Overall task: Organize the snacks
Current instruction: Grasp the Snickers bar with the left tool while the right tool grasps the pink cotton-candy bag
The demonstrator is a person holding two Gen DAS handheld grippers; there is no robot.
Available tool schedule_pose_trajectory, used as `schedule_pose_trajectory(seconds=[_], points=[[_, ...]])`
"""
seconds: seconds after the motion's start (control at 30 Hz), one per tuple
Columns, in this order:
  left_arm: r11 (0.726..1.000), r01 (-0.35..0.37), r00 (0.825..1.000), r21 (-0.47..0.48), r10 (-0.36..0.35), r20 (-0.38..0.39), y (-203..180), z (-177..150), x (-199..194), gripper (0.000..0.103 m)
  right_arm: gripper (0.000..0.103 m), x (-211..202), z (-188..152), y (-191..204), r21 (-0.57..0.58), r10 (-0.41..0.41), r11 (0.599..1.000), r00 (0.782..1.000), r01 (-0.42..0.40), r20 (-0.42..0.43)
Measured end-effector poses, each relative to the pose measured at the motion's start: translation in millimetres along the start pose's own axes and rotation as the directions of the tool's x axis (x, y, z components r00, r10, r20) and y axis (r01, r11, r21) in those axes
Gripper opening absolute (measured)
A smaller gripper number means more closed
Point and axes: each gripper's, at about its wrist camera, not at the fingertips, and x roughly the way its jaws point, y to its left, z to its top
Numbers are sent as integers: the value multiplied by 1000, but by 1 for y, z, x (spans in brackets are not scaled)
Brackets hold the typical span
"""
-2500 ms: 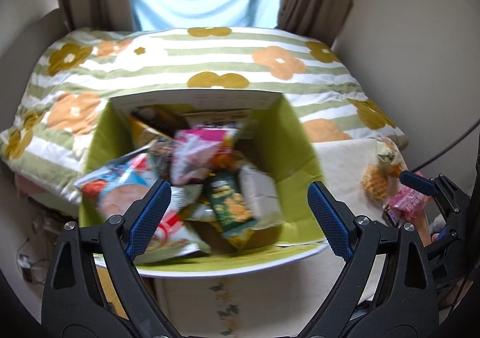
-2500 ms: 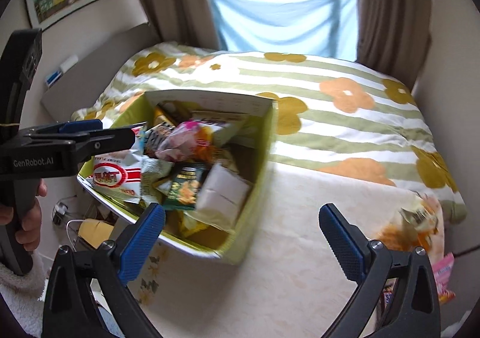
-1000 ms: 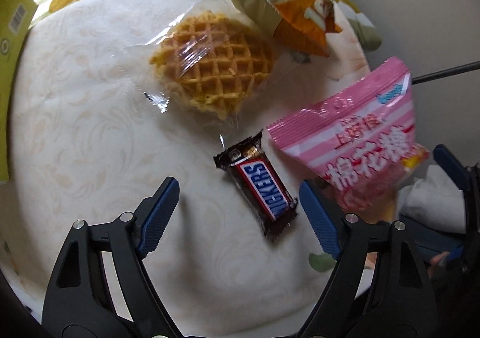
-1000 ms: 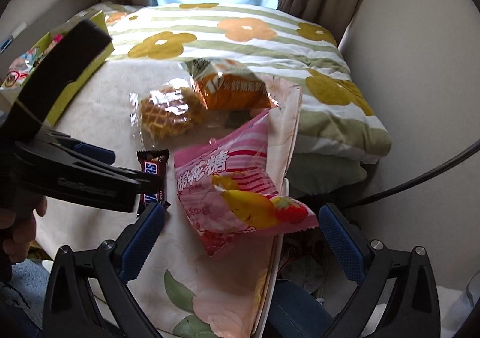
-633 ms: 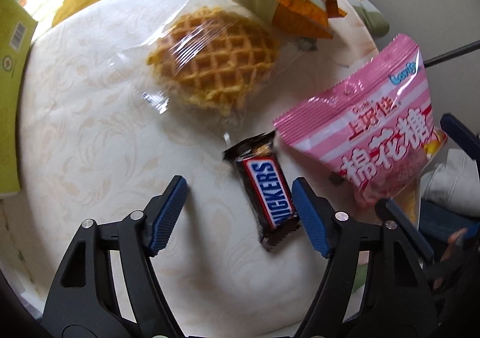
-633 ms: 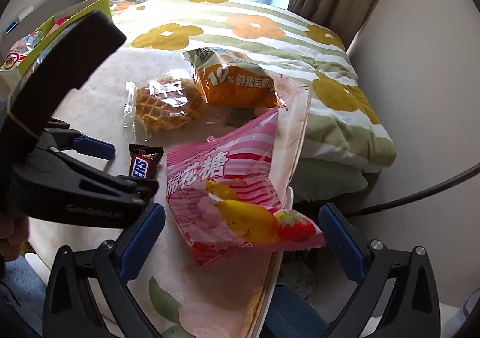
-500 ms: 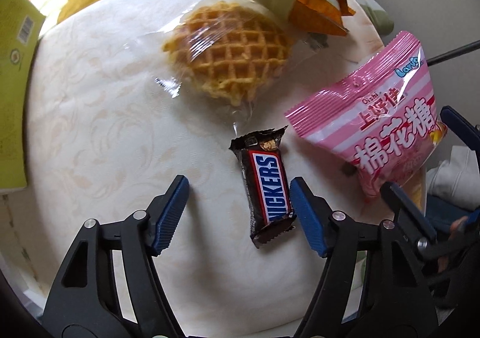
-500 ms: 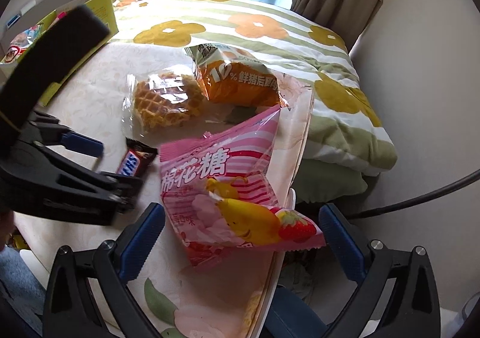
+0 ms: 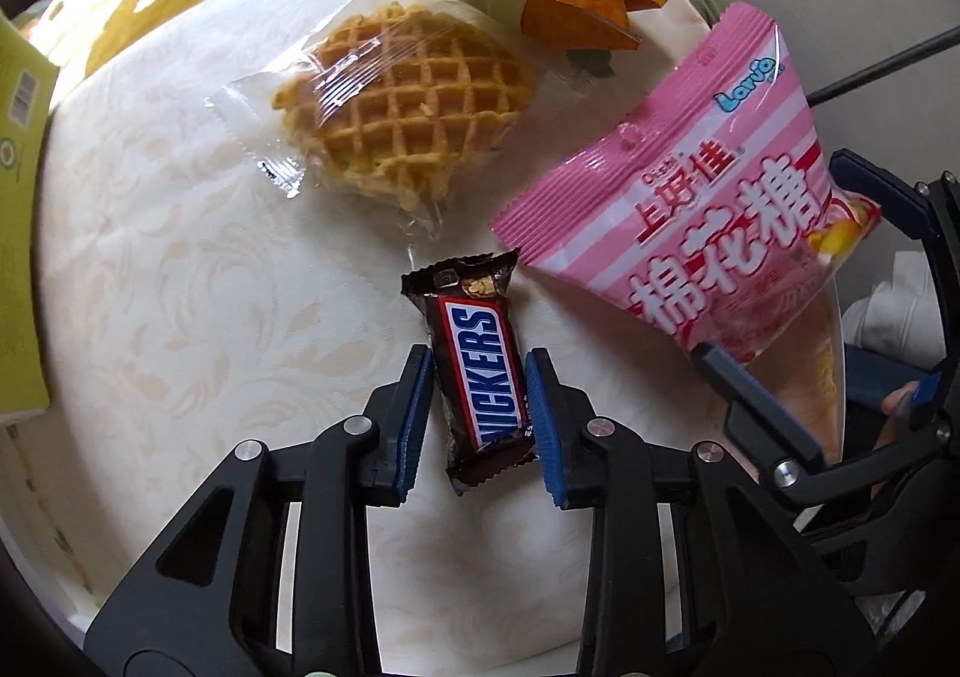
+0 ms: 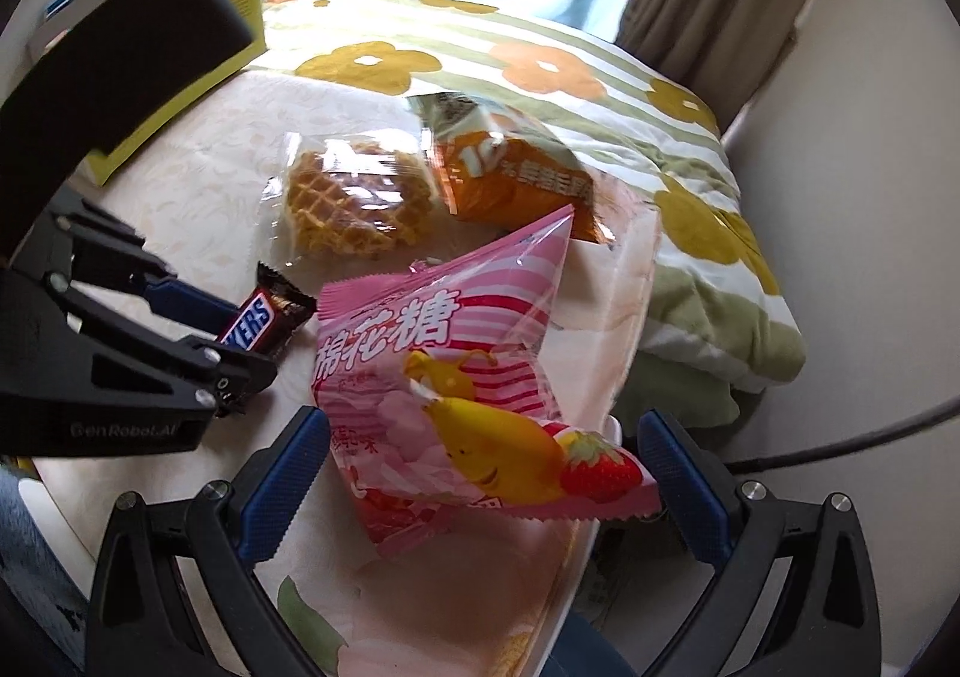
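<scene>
Cream tablecloth point(image 9: 180, 269) carries the snacks: nearest, the left gripper point(image 9: 480, 419) has just closed on the chocolate bar point(image 9: 480, 371); the right gripper point(image 10: 480, 479) gapes around the pink bag point(image 10: 456, 407). Beyond, a waffle point(image 9: 402, 107). The slick wrapper may slip when lifted.

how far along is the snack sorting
Early to midway, judging by what still lies out. In hand: the left gripper has just closed on the Snickers bar; the open right gripper straddles the pink marshmallow bag. Left on the tablecloth: the wrapped waffle and the orange snack packet. The green box shows only an edge, so its contents are unseen.
</scene>
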Motion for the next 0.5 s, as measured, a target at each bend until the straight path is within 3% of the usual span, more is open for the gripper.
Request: schedule_pose_trajectory(seconds=[0.17,0.4,0.47,0.5], points=[[1000,12,1000,-4,-12,-19,10,3,2,28,102,8,4,12,-66,4,998,1000,-4,-1],[1000,22,999,5,-22,-39,16,6,4,27,101,18,12,11,-70,48,996,999,-49,-9],[1000,31,999,4,-30,-42,18,6,4,27,86,24,12,15,-83,75,994,997,-77,-30],[999,33,999,4,-32,-43,17,8,4,27,84,26,12,16,-84,89,992,995,-92,-39]])
